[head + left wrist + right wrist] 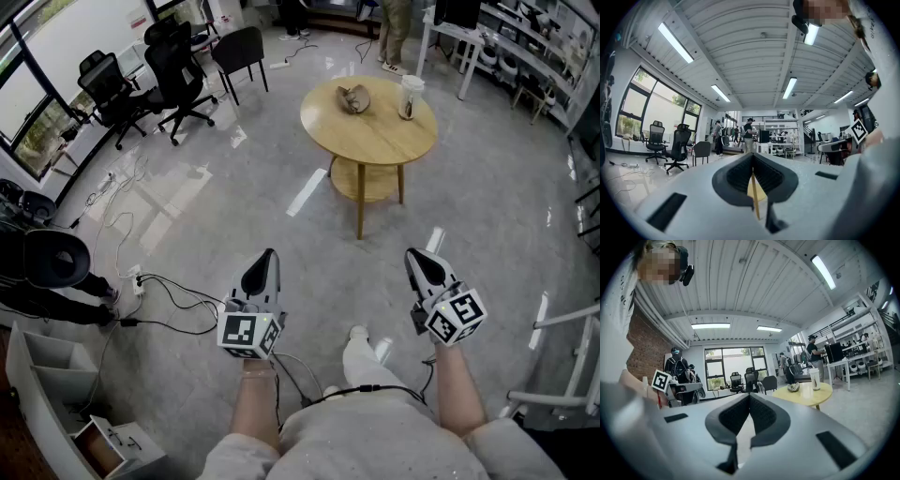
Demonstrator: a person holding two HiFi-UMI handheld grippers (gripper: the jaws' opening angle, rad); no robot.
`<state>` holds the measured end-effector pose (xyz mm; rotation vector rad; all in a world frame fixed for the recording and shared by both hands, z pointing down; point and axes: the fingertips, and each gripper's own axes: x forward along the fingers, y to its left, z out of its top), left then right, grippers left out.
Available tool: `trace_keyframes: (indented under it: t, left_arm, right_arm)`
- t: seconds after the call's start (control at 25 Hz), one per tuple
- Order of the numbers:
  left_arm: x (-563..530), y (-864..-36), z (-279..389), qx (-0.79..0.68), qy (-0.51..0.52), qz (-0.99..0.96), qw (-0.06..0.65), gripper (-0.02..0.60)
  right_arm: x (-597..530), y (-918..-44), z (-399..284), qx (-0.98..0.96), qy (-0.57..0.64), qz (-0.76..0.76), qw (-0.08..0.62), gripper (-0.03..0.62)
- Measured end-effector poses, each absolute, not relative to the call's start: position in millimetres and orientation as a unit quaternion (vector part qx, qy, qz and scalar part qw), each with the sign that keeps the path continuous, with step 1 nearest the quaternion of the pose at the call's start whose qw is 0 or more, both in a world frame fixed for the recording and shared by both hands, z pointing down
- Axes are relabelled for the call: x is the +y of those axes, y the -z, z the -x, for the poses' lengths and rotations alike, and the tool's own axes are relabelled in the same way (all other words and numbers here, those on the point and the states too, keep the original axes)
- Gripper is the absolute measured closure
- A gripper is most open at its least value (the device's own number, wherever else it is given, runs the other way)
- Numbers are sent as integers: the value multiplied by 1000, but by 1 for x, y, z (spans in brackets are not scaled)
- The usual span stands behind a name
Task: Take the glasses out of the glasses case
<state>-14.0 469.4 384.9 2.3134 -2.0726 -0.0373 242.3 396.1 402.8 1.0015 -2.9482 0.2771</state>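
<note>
Lower centre of the head view: left gripper (pixel 266 255) and right gripper (pixel 413 255), 2 pale grey shells with black ribbed fingers (pixel 736 176), each carrying 1 black-and-white marker cube (pixel 249 335). Pale clothing (pixel 375 436), white shoe (pixel 359 335), thin black cable (pixel 375 390).

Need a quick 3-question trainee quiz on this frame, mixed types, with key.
1. True or false: the left tongs are holding the glasses case.
2. What stands near the glasses case on the round table? A) a cup B) a laptop C) a book
3. Fill in: the right tongs are ___ (open/shut) and empty.
Key: 1 false, the case lies on the table, well away from both tongs; 2 A; 3 shut.
</note>
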Motion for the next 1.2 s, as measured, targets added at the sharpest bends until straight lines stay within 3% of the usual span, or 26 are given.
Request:
trace_keyframes:
  t: [1.2]
  left_arm:
    - [277, -398, 24, -702, 22, -711, 34, 577]
  right_arm:
    - [184, -420, -219, -958, -105, -268, 19, 589]
